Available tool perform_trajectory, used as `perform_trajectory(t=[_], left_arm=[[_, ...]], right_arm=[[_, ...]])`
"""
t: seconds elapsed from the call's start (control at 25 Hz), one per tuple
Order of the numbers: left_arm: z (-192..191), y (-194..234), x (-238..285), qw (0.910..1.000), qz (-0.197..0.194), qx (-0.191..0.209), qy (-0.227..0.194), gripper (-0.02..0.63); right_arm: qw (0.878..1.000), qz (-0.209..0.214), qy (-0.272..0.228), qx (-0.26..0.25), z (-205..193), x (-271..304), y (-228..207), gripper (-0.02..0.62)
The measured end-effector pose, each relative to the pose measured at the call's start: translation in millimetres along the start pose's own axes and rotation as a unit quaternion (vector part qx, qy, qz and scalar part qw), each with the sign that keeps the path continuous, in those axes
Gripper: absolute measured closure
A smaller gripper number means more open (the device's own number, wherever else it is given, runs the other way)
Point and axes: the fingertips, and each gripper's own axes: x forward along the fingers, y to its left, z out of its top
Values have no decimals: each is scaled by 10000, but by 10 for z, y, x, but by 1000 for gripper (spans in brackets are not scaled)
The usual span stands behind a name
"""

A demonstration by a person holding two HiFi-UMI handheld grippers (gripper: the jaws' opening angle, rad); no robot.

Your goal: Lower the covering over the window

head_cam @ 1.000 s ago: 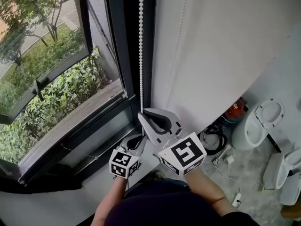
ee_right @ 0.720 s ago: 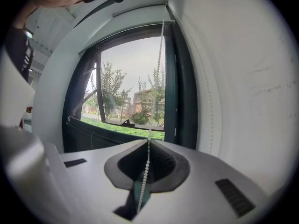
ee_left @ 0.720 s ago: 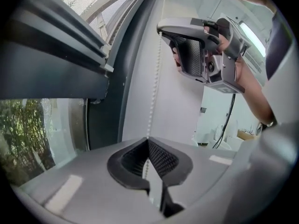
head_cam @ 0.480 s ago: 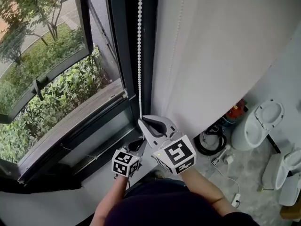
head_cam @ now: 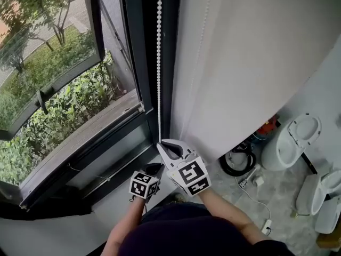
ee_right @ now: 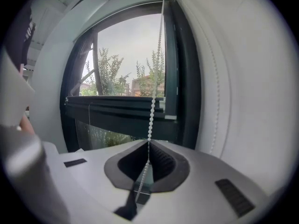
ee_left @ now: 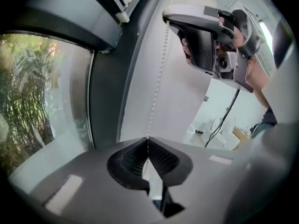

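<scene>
1. Outside, green leafy shrubs [head_cam: 69,111] fill the glass of the dark-framed window [head_cam: 134,47].
2. Just right of that frame hangs the white beaded pull chain [head_cam: 159,57]. The left gripper [head_cam: 156,168] has its jaws pressed together on the chain, low down.
3. The right gripper [head_cam: 162,145] (the higher of the two) is likewise clamped on the same chain, just above the left.
4. The white fabric roller blind [head_cam: 250,57] hangs beside the chain, its lower edge short of the floor, where white ceramic toilet bowls [head_cam: 293,140] stand.
</scene>
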Motion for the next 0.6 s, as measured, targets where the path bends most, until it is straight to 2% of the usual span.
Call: perform_trajectory(t=[0.16, 0.28, 0.32, 0.36, 0.44, 0.6], left_arm=[[-141, 32, 28, 9999, 25, 17, 170, 594], [-124, 62, 6, 9999, 80, 133, 47, 590], [-68, 62, -31, 9999, 63, 128, -95, 579], [31, 55, -92, 9995, 43, 94, -293, 535], [311, 34, -274, 9973, 70, 100, -727, 532], [922, -14, -730, 9879, 297, 461, -1448, 532]], right_arm=[[10000, 0, 81, 36, -146, 65, -1, 580], [10000, -2, 79, 58, -175, 88, -19, 580], [9999, 1, 80, 62, -179, 91, -25, 580], [9999, 6, 77, 67, -180, 92, -29, 580], [10000, 8, 54, 81, -173, 90, -37, 581], [9999, -1, 17, 106, -175, 83, -45, 581]])
